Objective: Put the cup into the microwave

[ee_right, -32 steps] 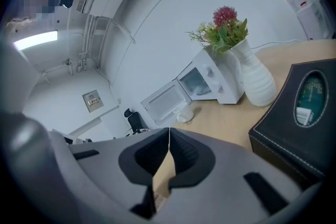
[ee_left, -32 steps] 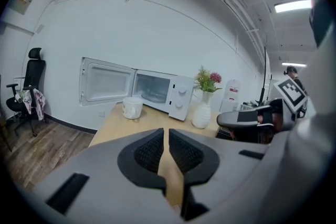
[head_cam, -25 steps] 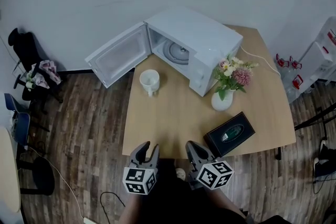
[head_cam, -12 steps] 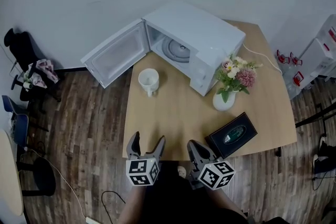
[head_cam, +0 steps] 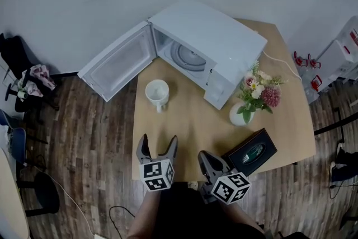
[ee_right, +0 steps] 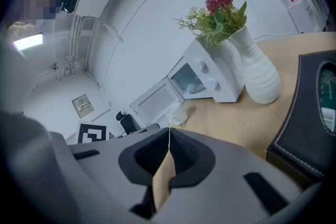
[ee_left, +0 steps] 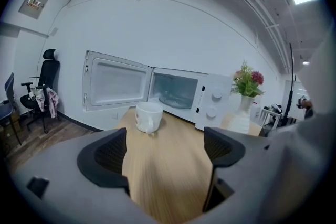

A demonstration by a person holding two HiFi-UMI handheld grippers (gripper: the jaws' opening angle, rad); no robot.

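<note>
A white cup (head_cam: 157, 92) stands upright on the wooden table (head_cam: 190, 126), in front of the open door (head_cam: 116, 62) of the white microwave (head_cam: 218, 47). The glass turntable inside is bare. My left gripper (head_cam: 158, 145) hovers over the near table edge and points at the cup (ee_left: 148, 116), well short of it. Its jaws have just been opening and stand wide open with nothing between them (ee_left: 164, 152). My right gripper (head_cam: 208, 159) is shut and empty beside it, over the table edge (ee_right: 168, 134). In the right gripper view the cup (ee_right: 178, 115) is far ahead.
A white vase of flowers (head_cam: 241, 113) stands right of the microwave, with a black box (head_cam: 251, 152) at the near right corner beside my right gripper. Office chairs (head_cam: 22, 75) are on the floor at left, a water dispenser (head_cam: 335, 59) at right.
The left gripper's jaws went from nearly shut to wide open, and it moved forward over the table edge towards the cup. The right gripper shifted slightly and stayed shut.
</note>
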